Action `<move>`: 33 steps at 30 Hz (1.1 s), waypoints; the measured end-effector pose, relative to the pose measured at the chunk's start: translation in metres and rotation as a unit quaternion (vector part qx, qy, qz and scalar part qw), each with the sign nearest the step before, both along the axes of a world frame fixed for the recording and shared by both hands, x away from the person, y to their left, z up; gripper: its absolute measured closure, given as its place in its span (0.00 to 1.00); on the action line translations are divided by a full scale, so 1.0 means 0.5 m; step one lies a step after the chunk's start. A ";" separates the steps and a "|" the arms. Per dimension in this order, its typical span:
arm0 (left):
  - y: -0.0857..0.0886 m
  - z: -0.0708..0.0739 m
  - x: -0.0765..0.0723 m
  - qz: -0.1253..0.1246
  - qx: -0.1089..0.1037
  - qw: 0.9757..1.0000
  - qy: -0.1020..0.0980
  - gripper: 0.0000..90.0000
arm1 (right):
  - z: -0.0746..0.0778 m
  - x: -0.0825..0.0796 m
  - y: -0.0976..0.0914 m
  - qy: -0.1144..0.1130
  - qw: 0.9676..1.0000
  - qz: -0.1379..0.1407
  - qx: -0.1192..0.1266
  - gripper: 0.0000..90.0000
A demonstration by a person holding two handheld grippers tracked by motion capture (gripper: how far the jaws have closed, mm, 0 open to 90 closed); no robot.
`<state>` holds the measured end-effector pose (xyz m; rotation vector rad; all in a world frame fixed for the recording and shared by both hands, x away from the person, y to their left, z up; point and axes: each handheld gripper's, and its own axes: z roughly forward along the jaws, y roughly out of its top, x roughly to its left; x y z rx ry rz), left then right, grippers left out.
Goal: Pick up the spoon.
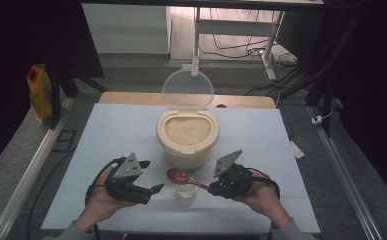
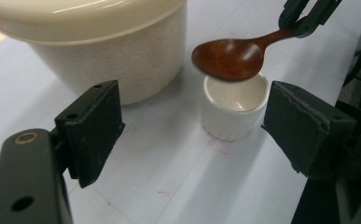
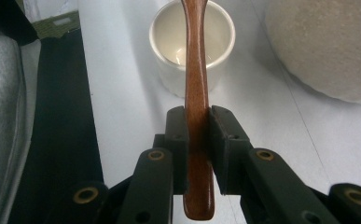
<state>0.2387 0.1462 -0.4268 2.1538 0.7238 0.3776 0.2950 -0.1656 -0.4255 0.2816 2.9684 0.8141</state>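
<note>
The right gripper (image 1: 212, 188) clamps the brown wooden spoon (image 1: 181, 177), bowl empty, at frame centre above the small white ceramic cup (image 1: 186, 193) (also empty). The left gripper (image 1: 153, 192) stands released. Scooping rice from the cream tub (image 1: 187, 145) remains.

- The bench (image 1: 111, 135) carries the rice container (image 1: 187, 140) at its centre, toward the far side.
- The container lid (image 1: 187, 89) stands open behind the container, hinged at its far rim.
- The rice (image 1: 187, 130) lies inside the container.
- The small cup (image 1: 186, 192) stands on the bench just in front of the container, on the near side.
- The spoon (image 1: 181, 177) sits above the cup; its bowl is over the cup's rim, and its handle runs right into the right claw (image 1: 212, 188).
- The left claw (image 1: 148, 192) is left of the cup, apart from it.
- The bag (image 1: 40, 92) stands on the floor, far left of the bench.
</note>
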 end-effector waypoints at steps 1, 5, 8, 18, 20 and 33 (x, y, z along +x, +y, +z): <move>-0.004 0.001 0.002 -0.002 0.000 1.000 0.002 0.22 | 0.000 0.000 0.000 0.000 1.000 0.000 0.000 0.86; -0.019 0.007 0.010 -0.014 0.003 1.000 0.006 0.23 | -0.001 -0.002 0.007 0.001 1.000 0.004 -0.002 0.86; -0.033 0.013 0.013 -0.024 0.007 1.000 0.006 0.24 | -0.001 -0.003 0.015 0.001 1.000 0.009 -0.006 0.86; -0.105 0.027 0.021 -0.079 0.050 0.996 -0.003 0.31 | 0.000 -0.006 0.042 -0.002 1.000 0.027 -0.008 0.86; -0.110 0.026 0.023 -0.086 0.055 0.995 -0.001 0.32 | 0.001 -0.008 0.047 -0.001 1.000 0.028 -0.008 0.86; -0.143 0.006 0.028 -0.127 0.105 0.986 0.011 0.40 | 0.008 -0.010 0.075 -0.008 0.999 0.043 -0.010 0.86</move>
